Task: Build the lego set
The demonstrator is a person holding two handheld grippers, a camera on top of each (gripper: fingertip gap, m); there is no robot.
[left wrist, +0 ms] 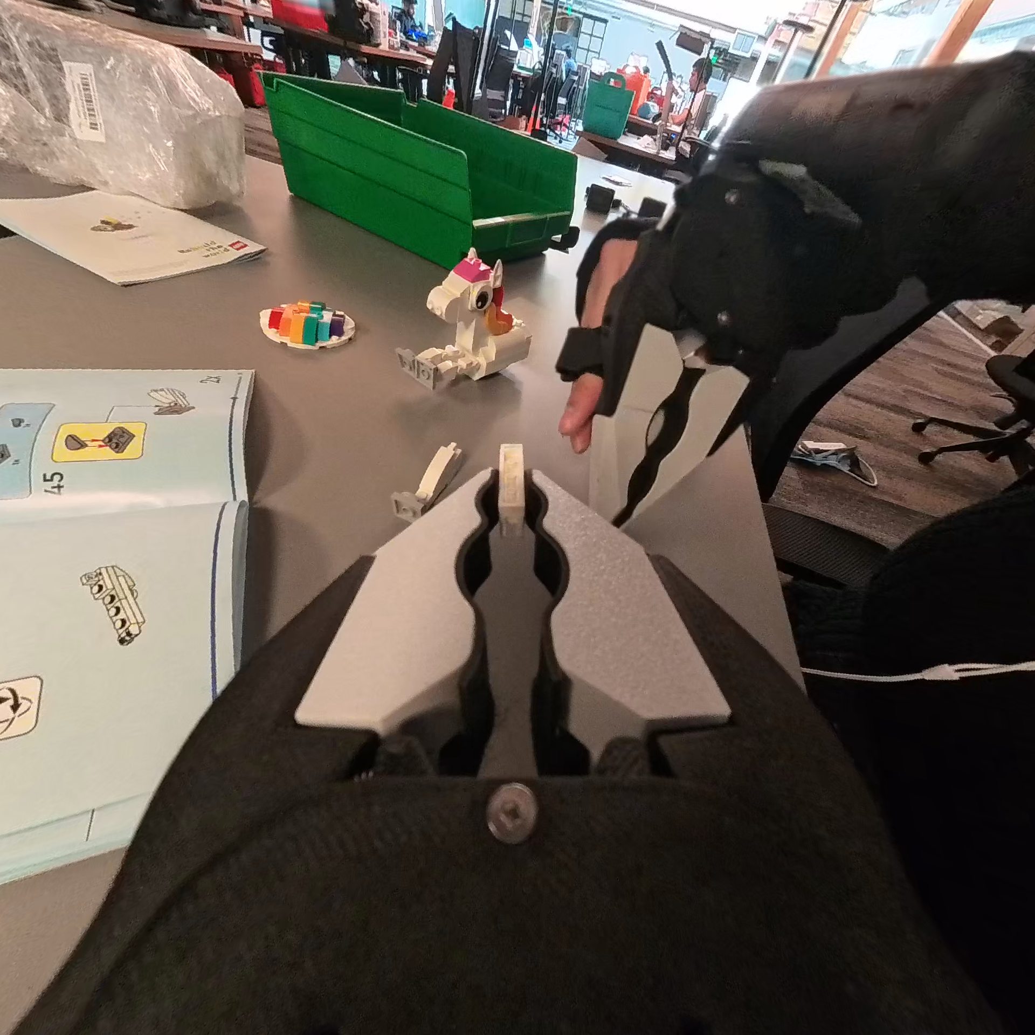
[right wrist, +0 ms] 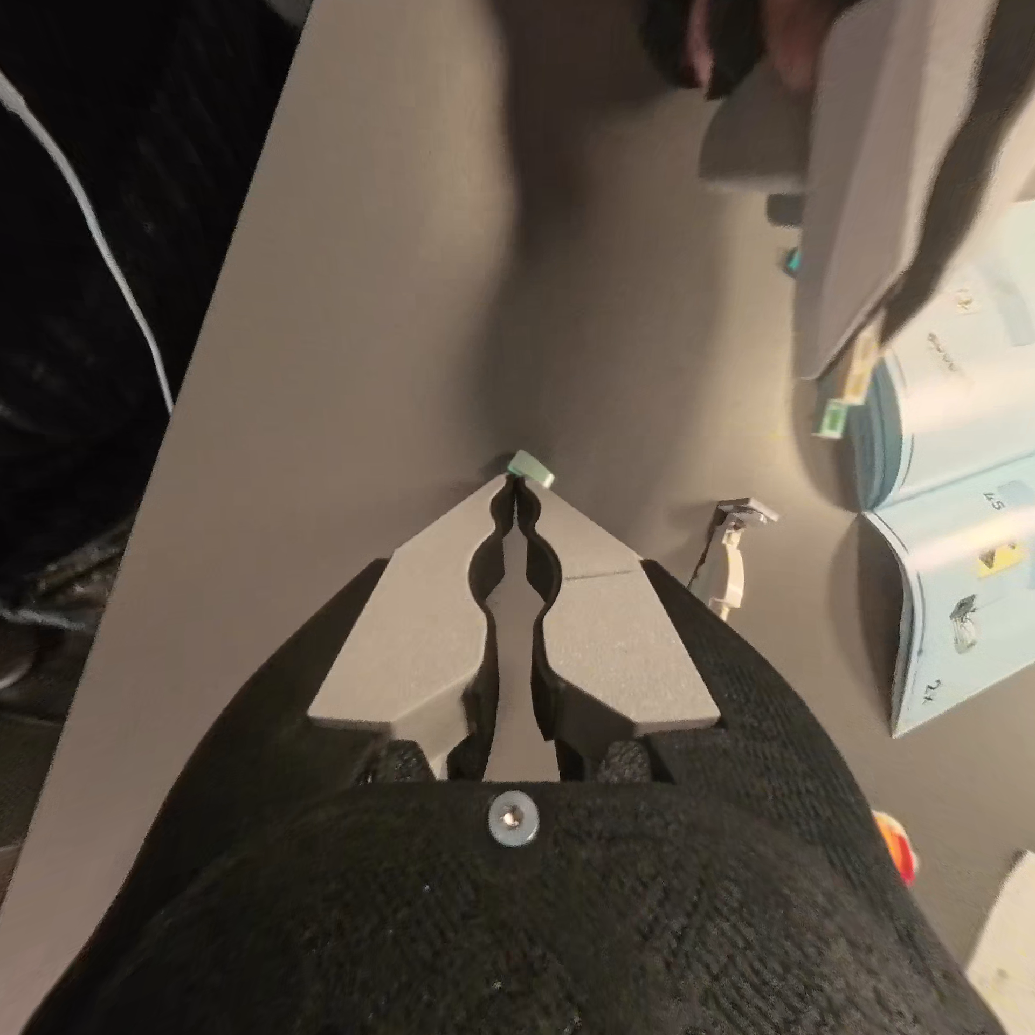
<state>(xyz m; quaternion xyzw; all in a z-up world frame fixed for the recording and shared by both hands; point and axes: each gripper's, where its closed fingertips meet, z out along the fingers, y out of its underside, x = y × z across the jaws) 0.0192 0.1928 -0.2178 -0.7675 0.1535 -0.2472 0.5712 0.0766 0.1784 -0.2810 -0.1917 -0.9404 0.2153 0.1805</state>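
Left wrist view: the left gripper (left wrist: 511,493) is pinching a white brick (left wrist: 511,488) in nearly closed jaws above the bench (left wrist: 336,425); the unicorn model (left wrist: 476,325) is sitting at eleven o'clock. The right gripper (right wrist: 516,486) is nipping a small teal piece (right wrist: 529,466), jaws almost together.

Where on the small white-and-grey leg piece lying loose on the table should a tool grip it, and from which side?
Grip the leg piece across its long white curved bar, coming from above. It lies flat with both narrow sides exposed; the grey plate at its end is low and offers less hold.
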